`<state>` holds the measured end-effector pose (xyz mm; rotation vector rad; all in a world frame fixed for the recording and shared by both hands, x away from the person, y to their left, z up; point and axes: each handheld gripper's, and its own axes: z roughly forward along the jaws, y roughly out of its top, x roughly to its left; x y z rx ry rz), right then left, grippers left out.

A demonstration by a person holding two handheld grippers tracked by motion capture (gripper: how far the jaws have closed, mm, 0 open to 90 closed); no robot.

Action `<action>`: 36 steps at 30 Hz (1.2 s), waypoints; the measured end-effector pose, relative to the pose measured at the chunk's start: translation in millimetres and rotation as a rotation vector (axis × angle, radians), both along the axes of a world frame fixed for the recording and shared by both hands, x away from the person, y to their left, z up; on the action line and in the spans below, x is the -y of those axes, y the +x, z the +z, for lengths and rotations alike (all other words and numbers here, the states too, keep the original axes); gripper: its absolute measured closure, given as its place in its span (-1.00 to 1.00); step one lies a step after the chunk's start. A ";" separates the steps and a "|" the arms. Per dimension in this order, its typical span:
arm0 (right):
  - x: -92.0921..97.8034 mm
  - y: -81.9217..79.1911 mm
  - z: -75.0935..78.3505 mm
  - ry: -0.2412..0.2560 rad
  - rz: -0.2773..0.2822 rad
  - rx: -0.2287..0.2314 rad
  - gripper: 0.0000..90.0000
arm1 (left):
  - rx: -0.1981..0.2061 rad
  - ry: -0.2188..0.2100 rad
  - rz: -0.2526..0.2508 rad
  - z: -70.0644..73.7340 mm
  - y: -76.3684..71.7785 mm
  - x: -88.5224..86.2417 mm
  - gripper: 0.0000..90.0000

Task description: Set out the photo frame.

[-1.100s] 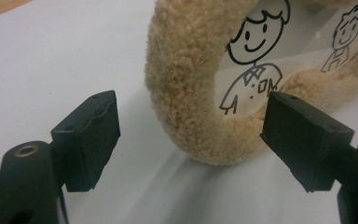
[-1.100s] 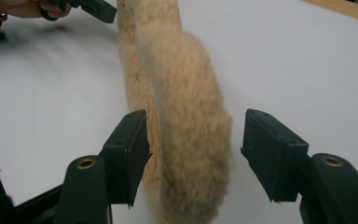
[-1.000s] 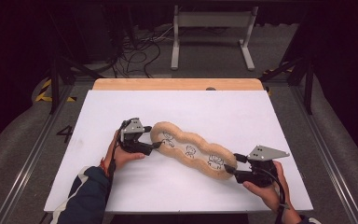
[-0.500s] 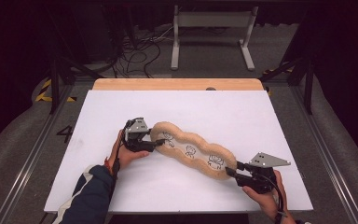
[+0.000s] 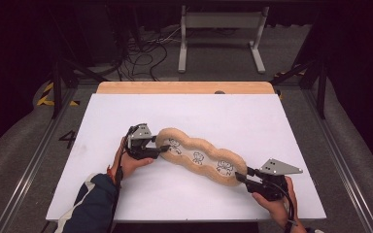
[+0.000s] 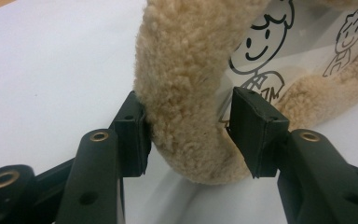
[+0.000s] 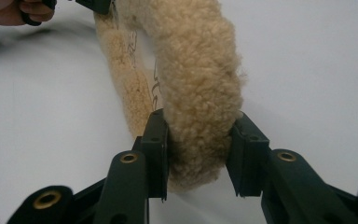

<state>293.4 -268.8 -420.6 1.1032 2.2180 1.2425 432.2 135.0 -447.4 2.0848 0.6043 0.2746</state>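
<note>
A long tan fleece-rimmed pouch (image 5: 205, 145) with a clear panel of drawn figures lies slantwise on the white table. My left gripper (image 5: 164, 148) holds its left end. In the left gripper view the jaws straddle the fleecy rim (image 6: 182, 70), with one pad pressed into the fleece and the other against the panel's edge. My right gripper (image 5: 239, 177) holds the right end near the front edge. In the right gripper view both pads squeeze the rim (image 7: 200, 60). The other hand (image 7: 14, 11) is visible at the far end.
The white table board (image 5: 272, 121) has a wooden strip (image 5: 184, 87) along its far edge. Beyond it, a metal stand (image 5: 221, 29) and loose cables (image 5: 141, 53) sit on the dark floor. Metal rails run along both sides of the table.
The right gripper has drawn a little toward the near edge with its end of the pouch. The left gripper has nudged slightly right. Both grips are unchanged.
</note>
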 end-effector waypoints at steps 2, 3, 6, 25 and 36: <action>0.9 2.4 -0.2 0.003 0.006 -0.003 0.43 | -0.001 -0.001 0.007 0.1 -2.7 -1.7 0.16; 1.2 3.8 -0.4 0.002 0.006 0.000 0.43 | 0.007 0.004 0.008 -0.3 -4.2 -2.5 0.17; 1.3 7.5 -0.1 -0.007 0.008 0.005 0.44 | 0.010 0.010 0.015 -0.1 -8.8 -5.8 0.21; 0.5 24.9 -0.8 -0.014 -0.017 0.017 0.43 | -0.007 0.006 0.025 2.6 -28.2 -18.0 0.26; 6.2 17.4 -0.5 -0.005 -0.016 0.015 0.35 | 0.019 -0.019 0.023 3.3 -24.5 -13.3 0.23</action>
